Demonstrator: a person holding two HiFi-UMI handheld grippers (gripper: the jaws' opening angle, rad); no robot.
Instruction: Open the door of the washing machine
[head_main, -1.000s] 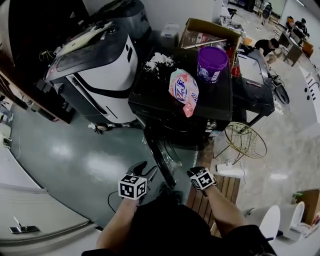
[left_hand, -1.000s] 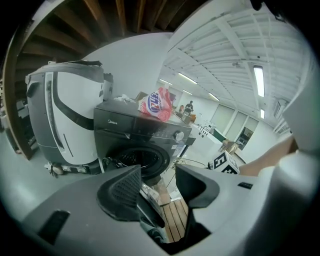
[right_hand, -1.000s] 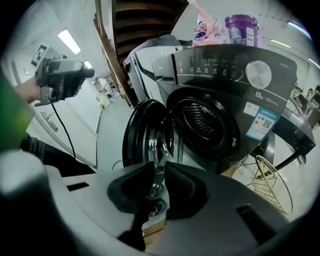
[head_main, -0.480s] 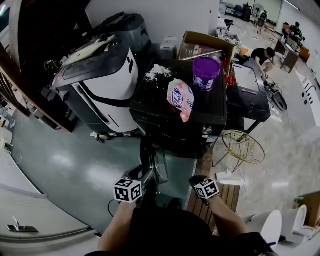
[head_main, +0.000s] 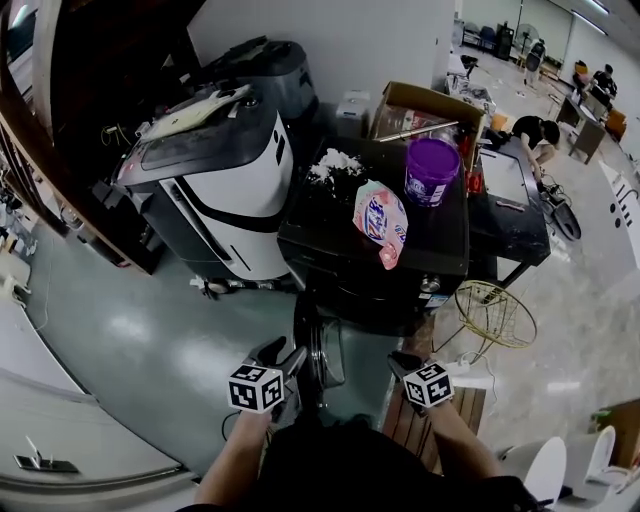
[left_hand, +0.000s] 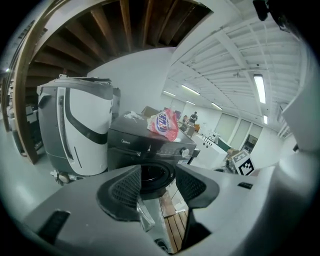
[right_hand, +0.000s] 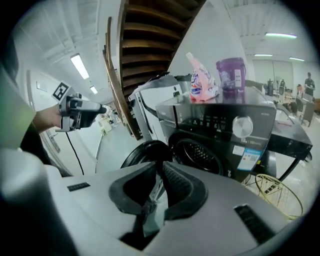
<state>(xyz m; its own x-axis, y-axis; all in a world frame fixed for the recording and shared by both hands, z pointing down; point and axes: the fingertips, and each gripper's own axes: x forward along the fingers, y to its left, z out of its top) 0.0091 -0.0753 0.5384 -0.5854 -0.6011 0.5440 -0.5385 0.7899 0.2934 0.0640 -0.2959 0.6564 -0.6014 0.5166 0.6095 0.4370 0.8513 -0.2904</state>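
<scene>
Standing at the left is a tall white appliance (head_main: 225, 185) with a black band, just beside the black washing machine (head_main: 330, 225). The left gripper (head_main: 284, 355) hangs near the person, its jaws held fairly wide with nothing between them. Its own view looks through the gap at the drum opening (left_hand: 156, 174). The washing machine's round door (head_main: 318, 348) stands open, turned out toward the person and seen edge-on. It lies between the two grippers, closer to the left one. On the machine's top lie a white crumbly heap (head_main: 335, 163) at the far left corner, a pink pouch (head_main: 380, 222) in the middle and a purple tub (head_main: 432, 170) farther right. The right gripper (head_main: 402, 363) has its jaws drawn almost together, narrow and empty. In its view the door sits left of the drum. Right of the machine, a gold wire basket (head_main: 497, 313) sits on the floor.
</scene>
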